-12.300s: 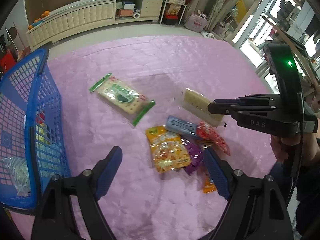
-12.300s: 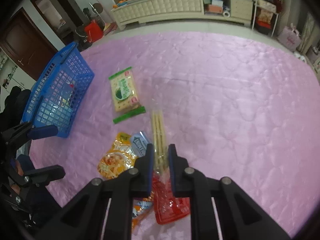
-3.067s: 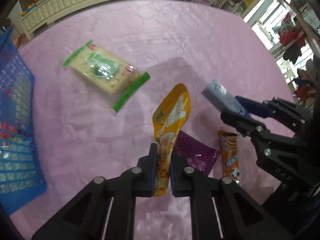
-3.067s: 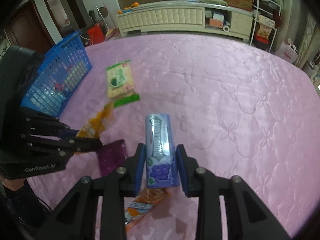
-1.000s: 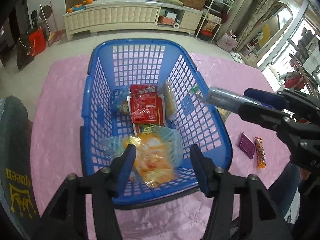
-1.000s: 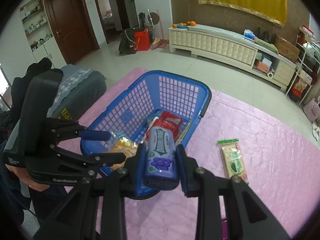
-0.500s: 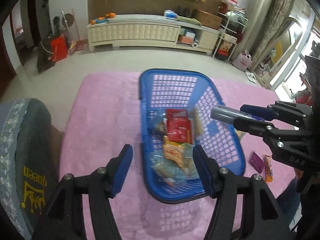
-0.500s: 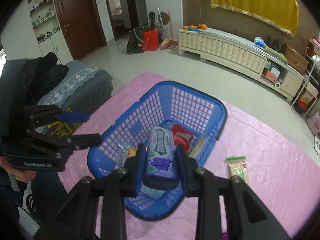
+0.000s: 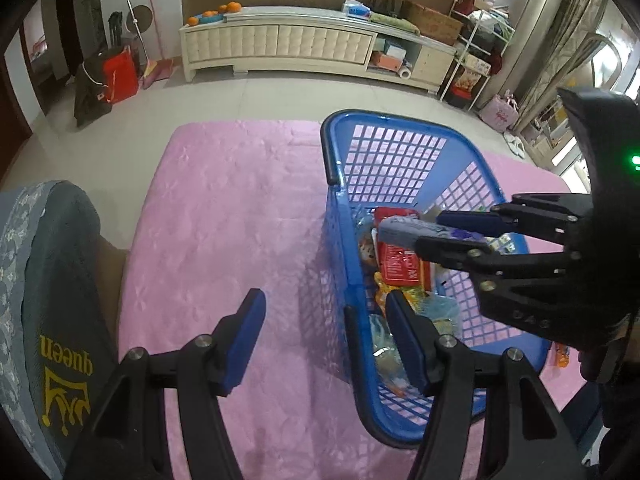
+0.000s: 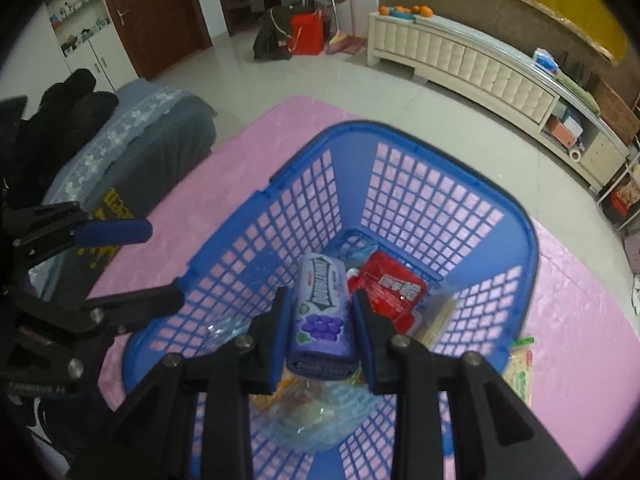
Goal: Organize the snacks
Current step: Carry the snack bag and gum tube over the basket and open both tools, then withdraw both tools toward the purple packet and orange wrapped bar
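Note:
A blue mesh basket (image 9: 332,148) (image 10: 400,128) stands on the pink cloth (image 9: 224,208). In it lie a red packet (image 10: 392,288) (image 9: 396,260), a clear bag of sweets (image 10: 320,420) and other snacks. My right gripper (image 10: 320,300) (image 9: 436,232) is shut on a purple gum pack (image 10: 320,312) (image 9: 400,232) and hangs over the inside of the basket. My left gripper (image 9: 324,332) (image 10: 156,266) is open and empty at the basket's near left wall, one finger over the cloth, the other over the basket.
A green cracker pack (image 10: 520,368) lies on the cloth right of the basket, and an orange snack (image 9: 562,354) shows past its far side. A grey chair (image 9: 48,320) (image 10: 132,140) stands at the cloth's left edge. A cream sideboard (image 9: 280,48) lines the far wall.
My left gripper has slid left, off the basket's middle to its left wall. My right gripper has come down and closer over the basket, still gripping the gum pack.

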{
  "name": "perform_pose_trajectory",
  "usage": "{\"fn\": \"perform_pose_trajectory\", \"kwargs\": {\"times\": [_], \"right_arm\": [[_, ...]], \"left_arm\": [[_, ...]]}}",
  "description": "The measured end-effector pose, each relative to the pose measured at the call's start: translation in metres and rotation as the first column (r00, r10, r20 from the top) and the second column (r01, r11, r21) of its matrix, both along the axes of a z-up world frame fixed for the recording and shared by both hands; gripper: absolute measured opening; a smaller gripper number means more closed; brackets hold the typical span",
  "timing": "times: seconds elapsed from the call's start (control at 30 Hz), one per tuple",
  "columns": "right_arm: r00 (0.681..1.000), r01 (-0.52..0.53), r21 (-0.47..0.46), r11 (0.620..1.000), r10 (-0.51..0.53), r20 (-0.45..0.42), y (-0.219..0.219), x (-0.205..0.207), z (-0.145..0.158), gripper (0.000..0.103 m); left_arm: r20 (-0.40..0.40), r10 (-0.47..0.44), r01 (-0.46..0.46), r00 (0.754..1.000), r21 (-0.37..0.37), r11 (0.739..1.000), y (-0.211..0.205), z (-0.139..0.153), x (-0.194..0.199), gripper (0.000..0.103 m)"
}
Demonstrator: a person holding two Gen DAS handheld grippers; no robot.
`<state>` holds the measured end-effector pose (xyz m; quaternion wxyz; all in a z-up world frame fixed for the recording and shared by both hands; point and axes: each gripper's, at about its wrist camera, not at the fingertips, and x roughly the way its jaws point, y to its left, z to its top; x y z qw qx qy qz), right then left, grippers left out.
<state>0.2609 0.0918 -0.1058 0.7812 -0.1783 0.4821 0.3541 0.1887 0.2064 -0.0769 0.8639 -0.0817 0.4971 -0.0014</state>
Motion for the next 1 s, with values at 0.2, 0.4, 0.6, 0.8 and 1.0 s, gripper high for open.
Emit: {"fn": "perform_pose_trajectory", "kwargs": {"times": [0.2, 0.4, 0.6, 0.8, 1.0], "right_arm": [[0.998, -0.016, -0.031, 0.999, 0.015, -0.054, 0.012, 0.007, -0.023, 0.035], [0.997, -0.037, 0.0, 0.999, 0.037, -0.067, 0.011, 0.005, -0.009, 0.051], [0.999, -0.024, 0.014, 1.0, 0.024, -0.027, -0.004, -0.009, 0.014, 0.087], [1.0, 0.023, 0.041, 0.999, -0.023, 0.006, -0.043, -0.02, 0.041, 0.087], [0.995, 0.081, 0.068, 0.994, -0.085, 0.055, -0.098, -0.04, 0.068, 0.087]], "left_arm": [[-0.01, 0.0, 0.0, 1.0, -0.004, 1.0, 0.004, -0.006, 0.001, 0.06], [-0.014, 0.001, -0.001, 1.0, 0.003, 1.0, 0.0, -0.001, -0.006, 0.06], [0.013, -0.006, 0.006, 1.0, 0.005, 1.0, -0.01, 0.015, -0.019, 0.06], [0.063, -0.019, 0.017, 0.998, 0.017, 1.0, -0.028, 0.042, -0.039, 0.064], [0.11, -0.065, 0.06, 0.992, 0.049, 0.997, -0.061, 0.069, -0.055, 0.068]]}}
